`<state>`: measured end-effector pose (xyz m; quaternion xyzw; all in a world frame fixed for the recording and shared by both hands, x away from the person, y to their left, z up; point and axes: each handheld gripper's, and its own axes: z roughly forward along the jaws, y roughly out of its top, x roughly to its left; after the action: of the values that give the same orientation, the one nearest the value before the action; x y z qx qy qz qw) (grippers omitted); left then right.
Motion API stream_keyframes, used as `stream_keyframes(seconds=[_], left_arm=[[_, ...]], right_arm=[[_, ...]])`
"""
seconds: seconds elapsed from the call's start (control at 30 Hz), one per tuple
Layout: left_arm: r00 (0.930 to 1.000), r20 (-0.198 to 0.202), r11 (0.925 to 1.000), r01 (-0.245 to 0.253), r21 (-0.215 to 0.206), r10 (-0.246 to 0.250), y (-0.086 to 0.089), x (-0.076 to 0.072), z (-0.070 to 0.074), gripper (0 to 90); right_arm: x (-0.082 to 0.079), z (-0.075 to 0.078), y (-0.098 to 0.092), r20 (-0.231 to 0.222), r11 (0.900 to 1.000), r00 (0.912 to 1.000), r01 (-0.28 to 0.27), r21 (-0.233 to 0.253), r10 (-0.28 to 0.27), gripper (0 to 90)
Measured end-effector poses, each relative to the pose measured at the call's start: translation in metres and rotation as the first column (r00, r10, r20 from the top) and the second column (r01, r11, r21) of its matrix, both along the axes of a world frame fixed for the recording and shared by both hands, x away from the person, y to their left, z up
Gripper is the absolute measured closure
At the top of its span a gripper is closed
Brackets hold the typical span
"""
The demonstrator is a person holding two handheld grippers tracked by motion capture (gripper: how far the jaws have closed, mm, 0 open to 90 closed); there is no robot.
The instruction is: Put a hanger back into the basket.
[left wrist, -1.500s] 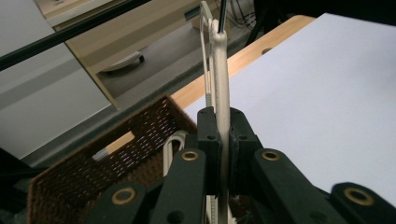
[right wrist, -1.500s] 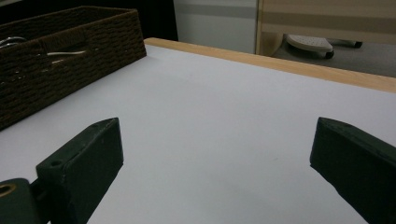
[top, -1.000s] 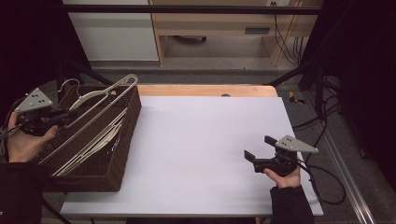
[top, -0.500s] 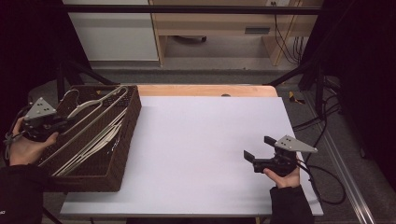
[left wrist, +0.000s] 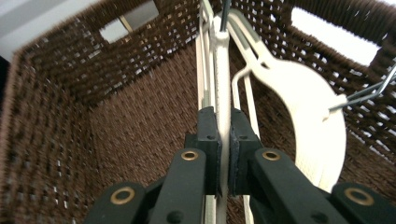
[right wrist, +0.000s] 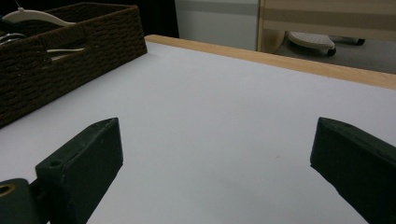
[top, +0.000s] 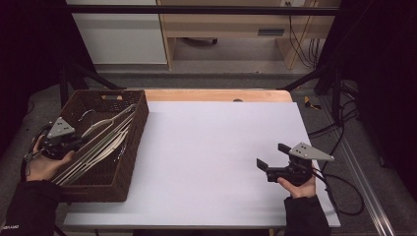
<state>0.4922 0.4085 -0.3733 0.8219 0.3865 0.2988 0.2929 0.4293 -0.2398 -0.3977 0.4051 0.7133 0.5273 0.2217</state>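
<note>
At the near right of the table point(top: 206, 147), the right gripper point(top: 269, 163) rests in the person's hand just above the white top. Its jaws stand wide apart with nothing between them; in the right gripper view they frame only bare table surface, and the basket point(right wrist: 70, 56) shows far off at the upper left.

At the near left, the left gripper point(left wrist: 223, 135) is over the basket point(top: 105, 179), at its left side. Its jaws are pressed closed on a thin cream bar of a hanger point(left wrist: 221, 70). In the left gripper view the bar runs straight up between the two jaws toward the far wall of the basket, and it touches both of them.

The hanger point(top: 101, 142) lies inside the basket, slanted from the near left corner to the far right corner. More hangers point(top: 115, 125) lie with it in the same direction, close together and partly overlapping. In the left gripper view one wide cream hanger point(left wrist: 303, 102) curves just to the right of the gripped bar, and a metal hook point(left wrist: 369, 91) touches its edge.

Farther back, the basket's far wall has a handle opening point(top: 112, 97). Behind the white top is a wooden edge point(top: 216, 95) of the table.
</note>
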Motion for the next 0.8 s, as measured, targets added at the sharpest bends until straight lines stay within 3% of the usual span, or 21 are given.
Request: stream_keyframes(seconds=[0.07, 0.13, 0.2, 0.37, 0.57, 0.6, 0.67, 0.8], left_arm=[[0.9997, -0.022, 1.0000, -0.005, -0.005, 0.005, 0.002, 0.000, -0.002, 85.2], [0.9984, -0.056, 0.9998, -0.004, 0.021, 0.005, 0.003, 0.000, -0.003, 84.0], [0.9966, -0.082, 0.9999, -0.003, 0.013, 0.004, 0.003, -0.001, -0.003, 80.7], [0.9949, -0.100, 0.9999, 0.012, 0.006, -0.011, -0.003, -0.004, 0.001, 74.1], [0.9943, -0.097, 0.9975, 0.038, -0.060, -0.044, -0.005, -0.012, 0.014, 62.9], [0.9954, -0.086, 0.9955, 0.033, -0.089, -0.041, -0.006, -0.014, 0.016, 61.7], [0.9948, -0.082, 0.9933, 0.052, -0.103, -0.060, -0.006, -0.018, 0.022, 61.6], [0.9982, -0.044, 0.9861, 0.034, -0.163, -0.042, -0.011, -0.024, 0.031, 57.0]], right_arm=[[0.000, 0.000, 0.000, -0.001, 1.000, 1.0000, -0.001, 0.001, 0.001, 2.7], [0.000, 0.000, 0.000, 0.000, 1.000, 1.0000, -0.002, -0.001, 0.002, 2.8], [0.000, 0.000, 0.001, -0.002, 1.000, 1.0000, -0.001, -0.001, 0.001, 2.8], [0.000, 0.000, 0.001, -0.002, 1.000, 1.0000, -0.003, -0.001, 0.003, 2.7], [0.000, 0.000, 0.000, 0.004, 1.000, 1.0000, -0.005, 0.000, 0.005, 2.7], [0.000, 0.000, 0.000, 0.003, 1.000, 1.0000, -0.006, -0.001, 0.006, 2.7], [0.000, 0.000, 0.000, 0.002, 1.000, 1.0000, -0.007, 0.001, 0.007, 2.7], [-0.001, 0.001, -0.001, 0.003, 1.000, 1.0000, -0.003, 0.008, 0.003, 2.7]])
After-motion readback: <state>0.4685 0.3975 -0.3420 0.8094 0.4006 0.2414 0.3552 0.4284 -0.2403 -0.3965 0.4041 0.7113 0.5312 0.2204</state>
